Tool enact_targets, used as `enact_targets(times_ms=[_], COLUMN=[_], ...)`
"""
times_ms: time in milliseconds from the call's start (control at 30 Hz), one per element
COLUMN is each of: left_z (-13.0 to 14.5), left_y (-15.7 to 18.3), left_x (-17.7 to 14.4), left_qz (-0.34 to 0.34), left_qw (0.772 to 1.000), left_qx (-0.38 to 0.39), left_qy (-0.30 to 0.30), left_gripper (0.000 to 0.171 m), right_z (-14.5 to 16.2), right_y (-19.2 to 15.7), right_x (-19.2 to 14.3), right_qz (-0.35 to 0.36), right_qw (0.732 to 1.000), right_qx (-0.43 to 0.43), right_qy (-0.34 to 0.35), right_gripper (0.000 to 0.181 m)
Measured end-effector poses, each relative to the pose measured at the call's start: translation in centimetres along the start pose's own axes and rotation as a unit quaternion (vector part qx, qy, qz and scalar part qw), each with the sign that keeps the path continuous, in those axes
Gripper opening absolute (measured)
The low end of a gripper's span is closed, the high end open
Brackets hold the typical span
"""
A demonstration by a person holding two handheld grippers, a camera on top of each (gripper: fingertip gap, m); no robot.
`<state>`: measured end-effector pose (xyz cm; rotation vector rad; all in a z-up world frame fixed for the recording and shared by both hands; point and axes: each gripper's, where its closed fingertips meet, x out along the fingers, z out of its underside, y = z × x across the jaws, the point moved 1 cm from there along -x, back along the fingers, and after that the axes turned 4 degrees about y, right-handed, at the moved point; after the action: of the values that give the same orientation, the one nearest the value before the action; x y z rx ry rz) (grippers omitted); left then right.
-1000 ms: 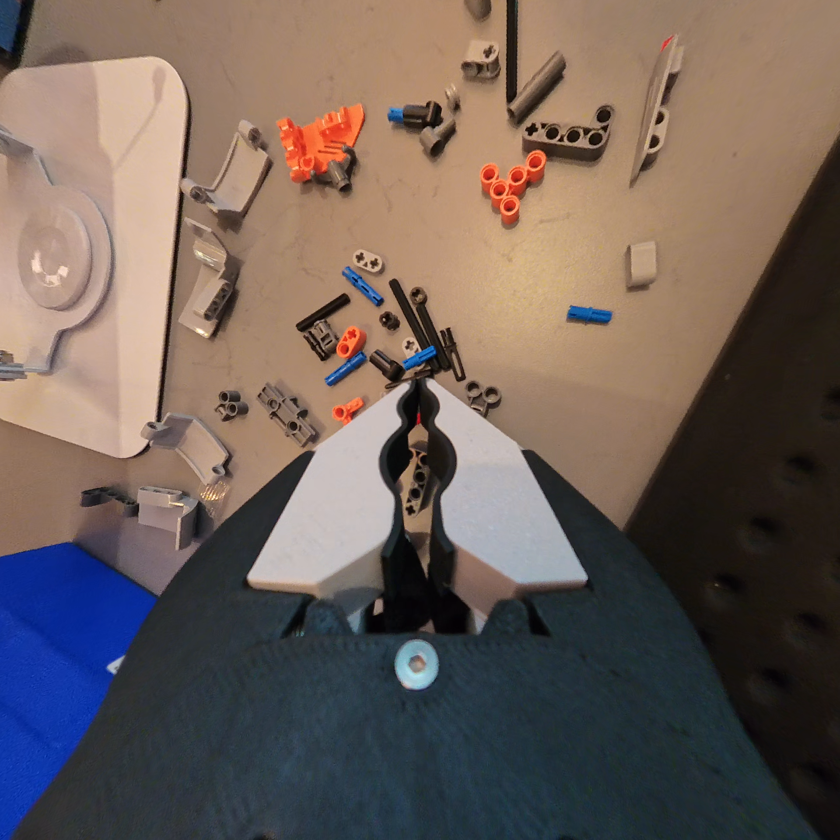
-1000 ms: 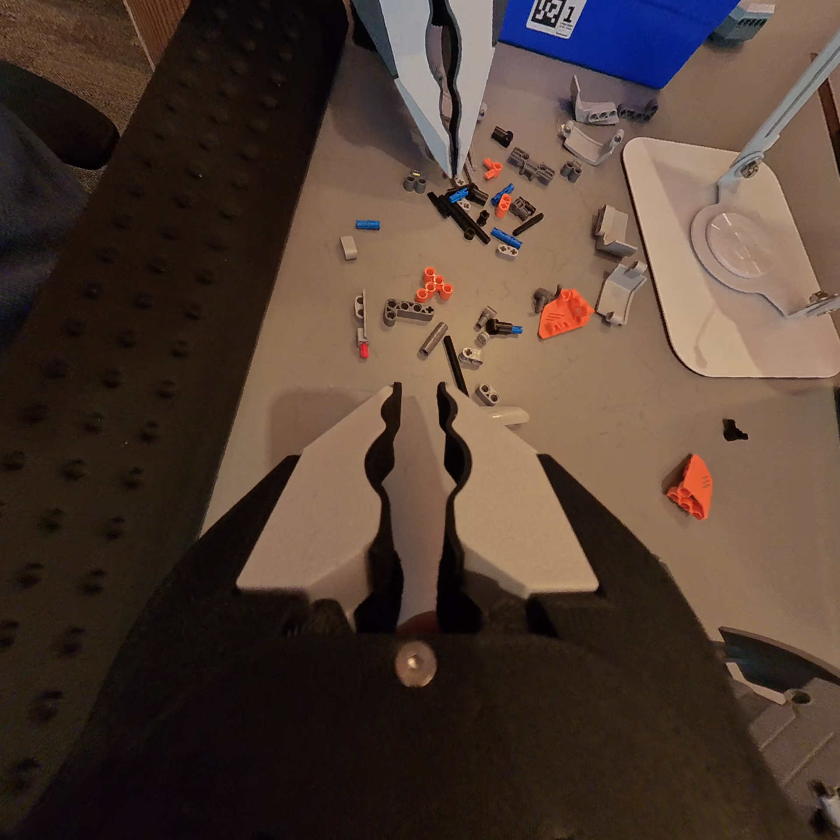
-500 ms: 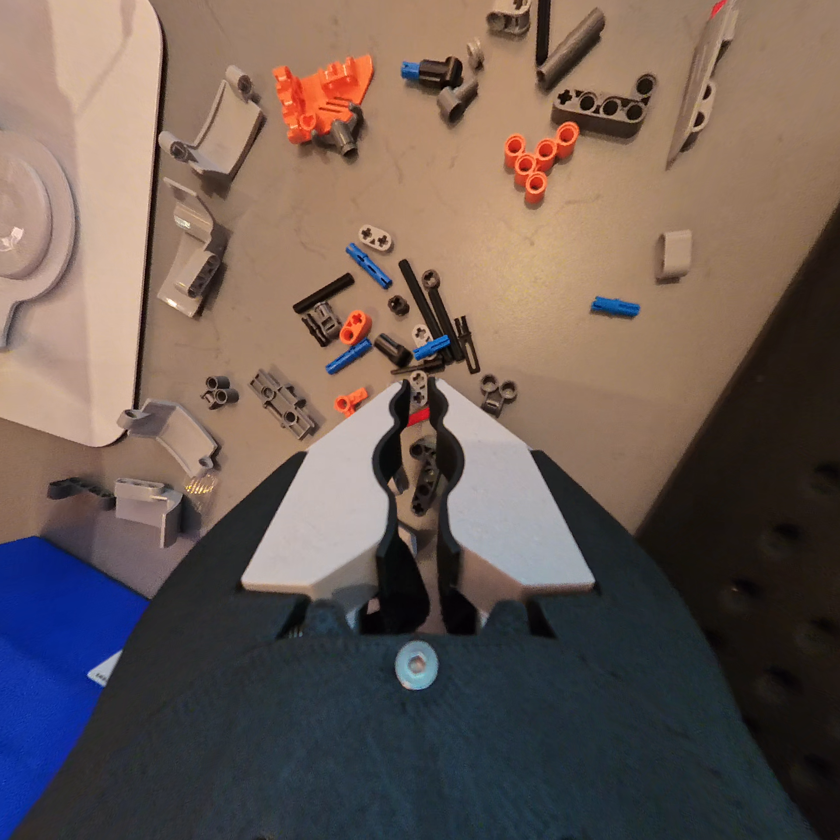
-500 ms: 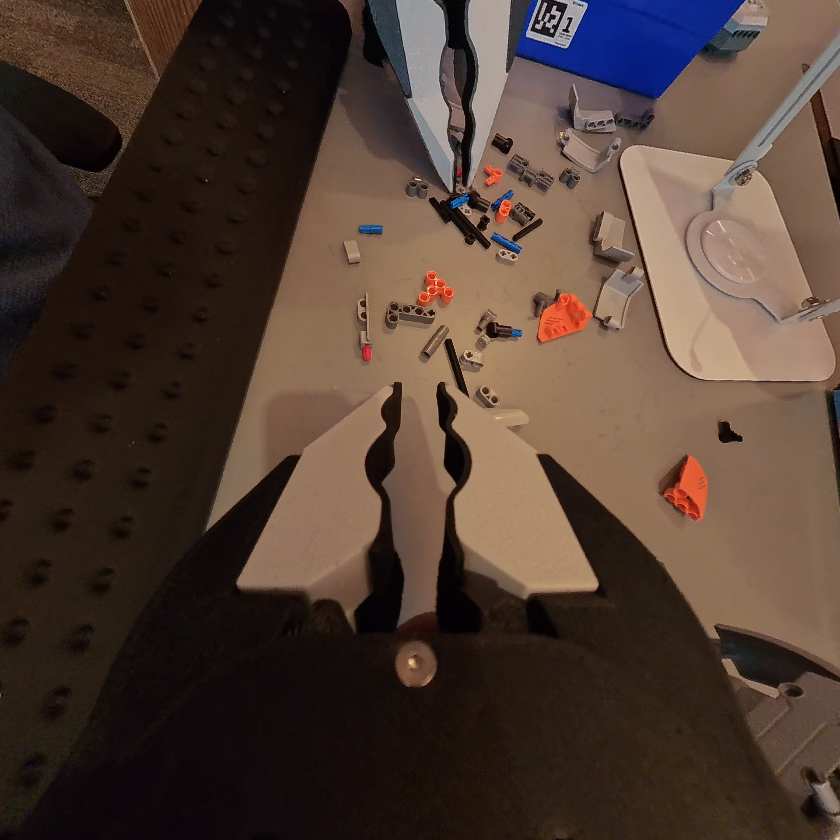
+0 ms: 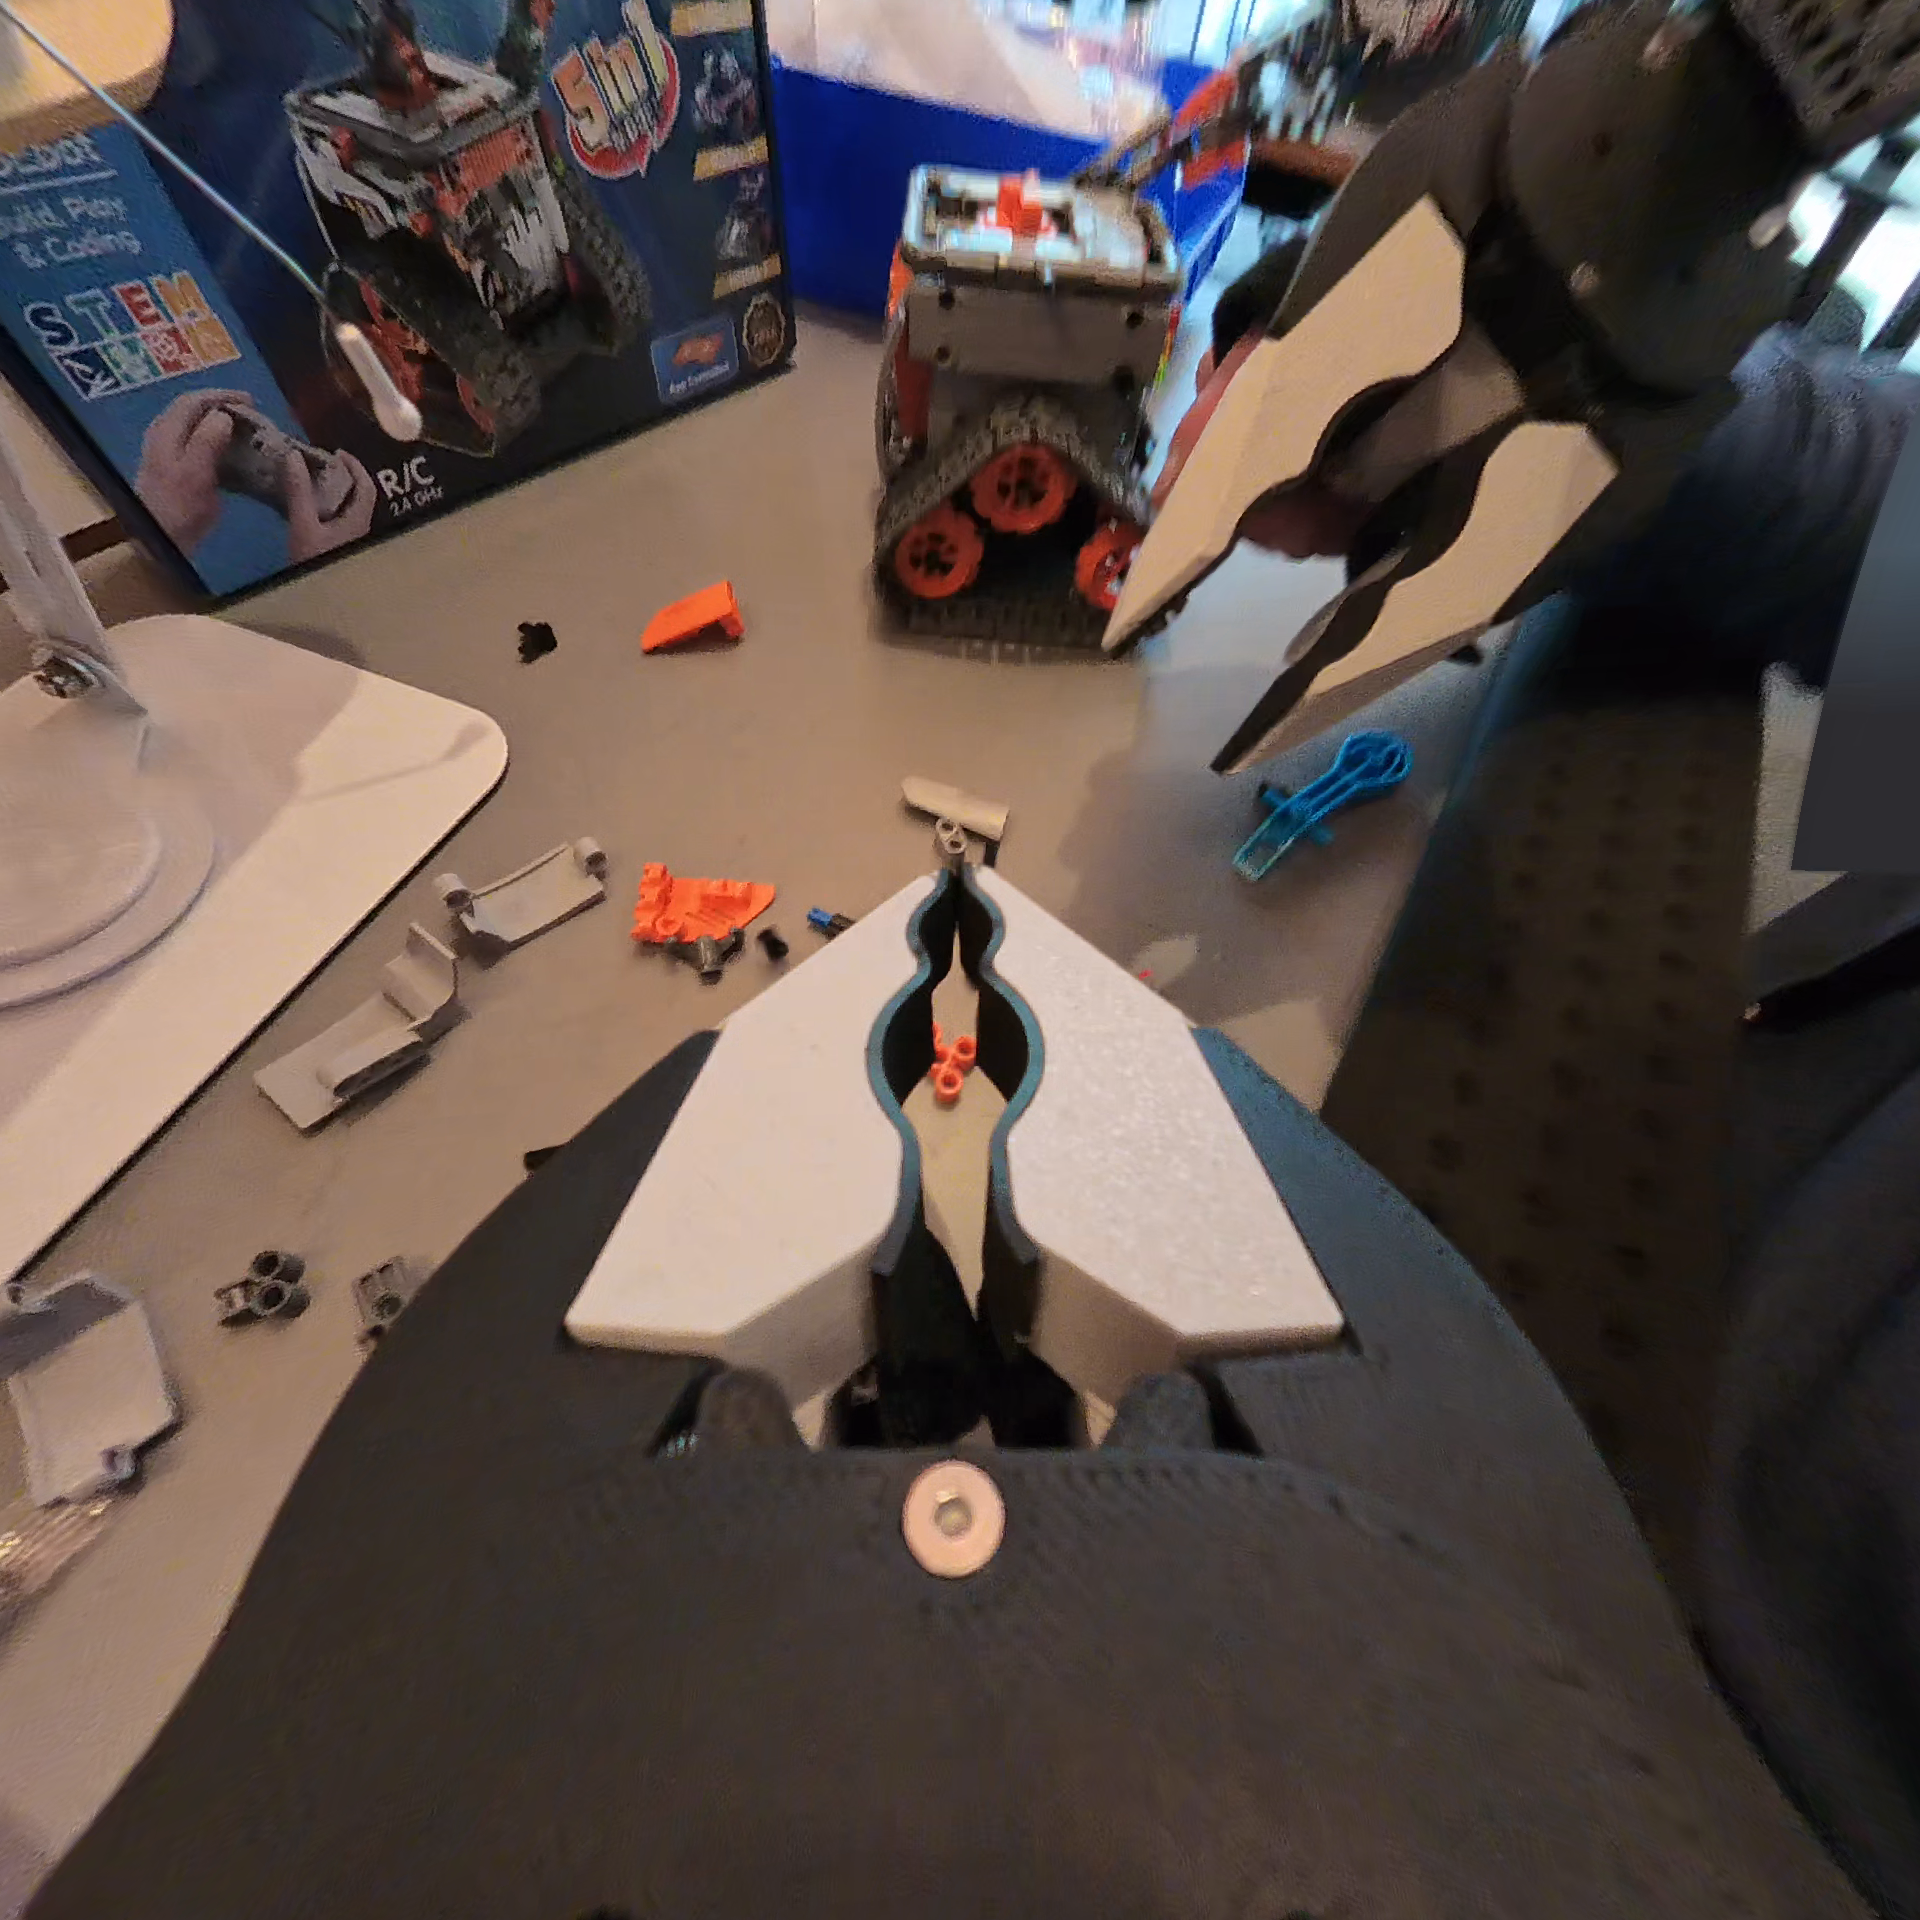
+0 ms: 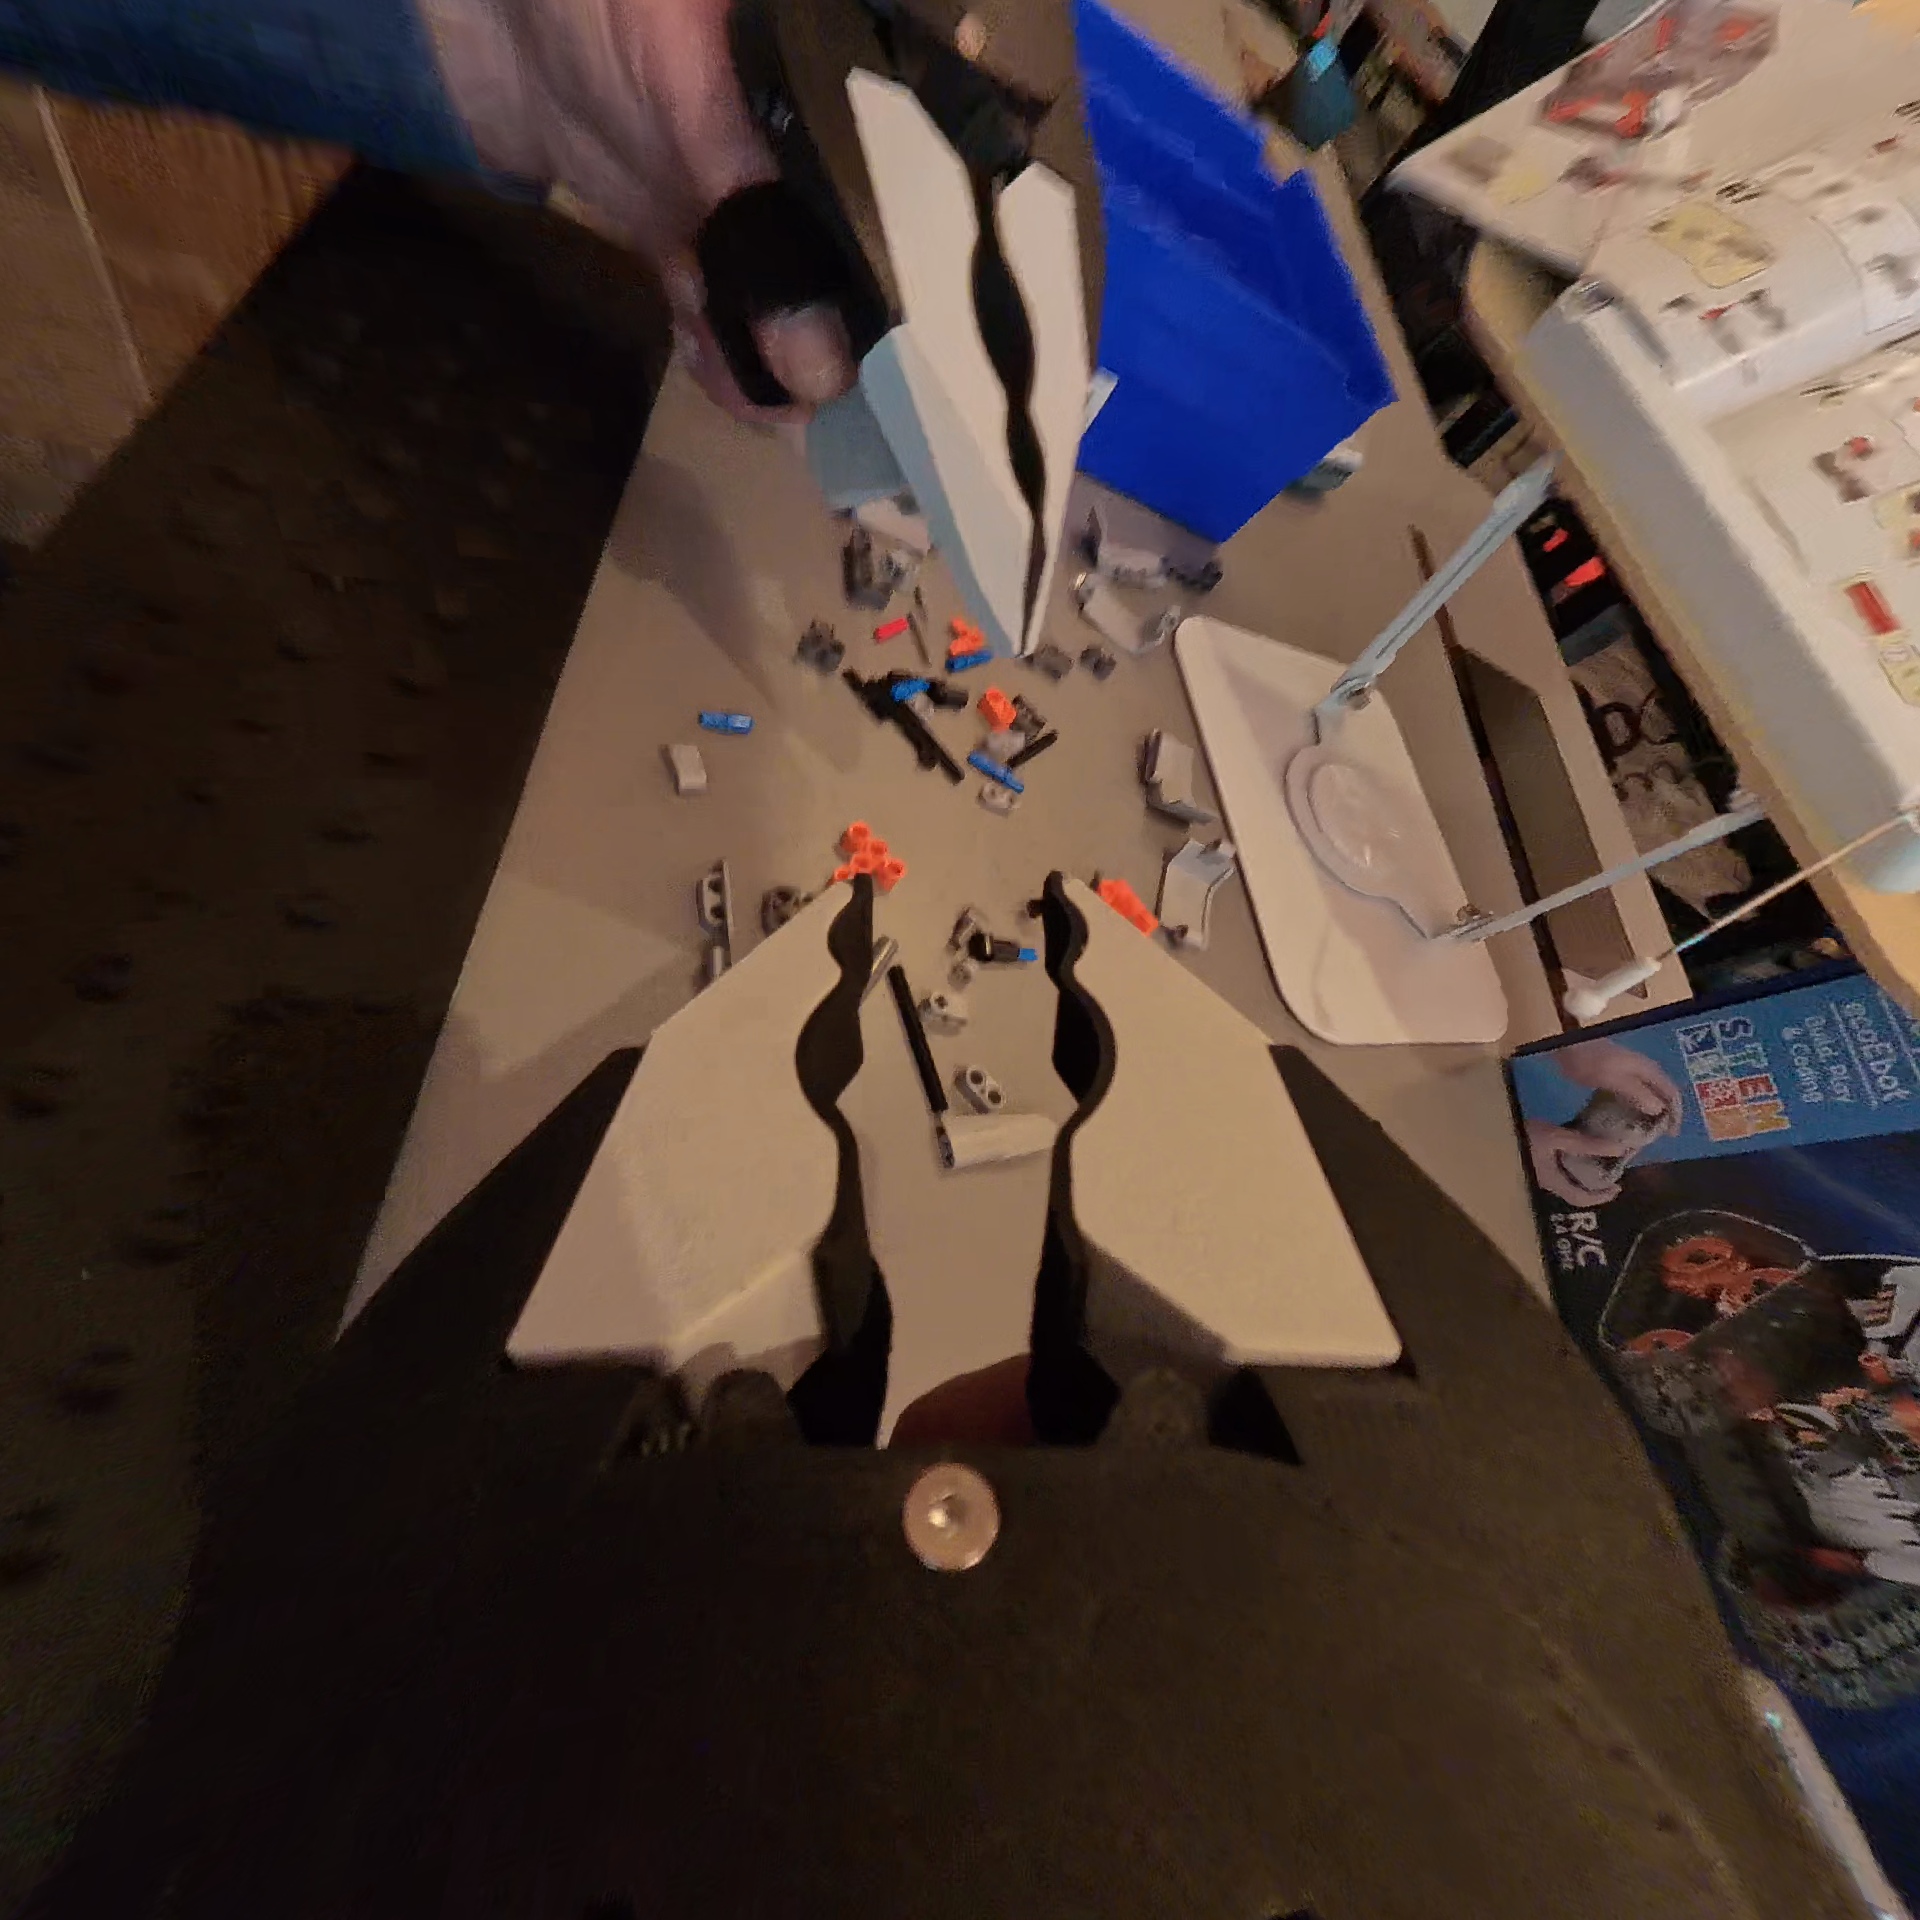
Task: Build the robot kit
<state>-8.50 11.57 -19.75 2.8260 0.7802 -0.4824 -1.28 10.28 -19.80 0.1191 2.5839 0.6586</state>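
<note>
Slippage threatens: left hand-held gripper (image 5: 954, 878) pinches a small grey pin (image 5: 948, 836) by its tips alone, while right hand-held gripper (image 6: 956, 894), at two o'clock, gapes empty.

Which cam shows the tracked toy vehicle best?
Left wrist view: the tracked toy vehicle stands whole on the table, orange wheels visible, beside the right gripper. The right wrist view does not show it.

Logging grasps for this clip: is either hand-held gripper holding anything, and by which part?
The left hand-held gripper pinches a small grey pin by its lower end, at the fingertips. The right hand-held gripper is open and empty.
</note>
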Motion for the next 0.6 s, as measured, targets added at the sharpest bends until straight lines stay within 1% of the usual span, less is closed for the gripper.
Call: enact_targets(times_ms=[67,133,167,200,267,333,367,433,533,600], left_z=[1.3,2.0,2.6,3.2,3.8,4.4,5.2,6.3,6.8,7.4], left_y=[-0.6,-2.0,-3.0,-3.9,-5.1,-5.5,-5.5,-6.3,-7.1,-7.1], left_x=[0.6,0.8,0.7,0.4,0.3,1.1,1.4,1.9,2.1,2.2], left_qz=[-0.021,-0.057,-0.077,-0.090,-0.091,-0.076,-0.070,-0.083,-0.089,-0.077], left_qw=[0.998,0.993,0.989,0.984,0.980,0.979,0.974,0.963,0.955,0.953], left_qx=[0.037,0.070,0.083,0.090,0.086,0.070,0.071,0.091,0.107,0.102], left_qy=[-0.042,-0.072,-0.098,-0.126,-0.153,-0.178,-0.205,-0.239,-0.260,-0.276], left_gripper=[0.000,0.000,0.001,0.008,0.009,0.011,0.011,0.012,0.014,0.013], right_z=[0.7,1.7,2.2,2.4,2.7,2.8,2.9,3.1,3.3,3.4], right_y=[-0.2,-0.1,0.2,0.4,0.5,0.5,0.5,0.3,0.2,0.2], right_x=[0.0,-0.2,-0.4,-0.6,-0.7,-0.7,-0.6,-0.5,-0.5,-0.4], right_qz=[-0.005,-0.016,-0.016,-0.016,-0.021,-0.022,-0.023,-0.026,-0.029,-0.030], right_qw=[1.000,0.999,0.999,0.999,0.998,0.998,0.998,0.998,0.997,0.997], right_qx=[0.000,0.016,0.024,0.032,0.046,0.048,0.047,0.047,0.051,0.054], right_qy=[-0.012,-0.028,-0.035,-0.036,-0.033,-0.035,-0.037,-0.041,-0.041,-0.039], right_gripper=[0.030,0.029,0.029,0.029,0.029,0.029,0.029,0.029,0.028,0.028])
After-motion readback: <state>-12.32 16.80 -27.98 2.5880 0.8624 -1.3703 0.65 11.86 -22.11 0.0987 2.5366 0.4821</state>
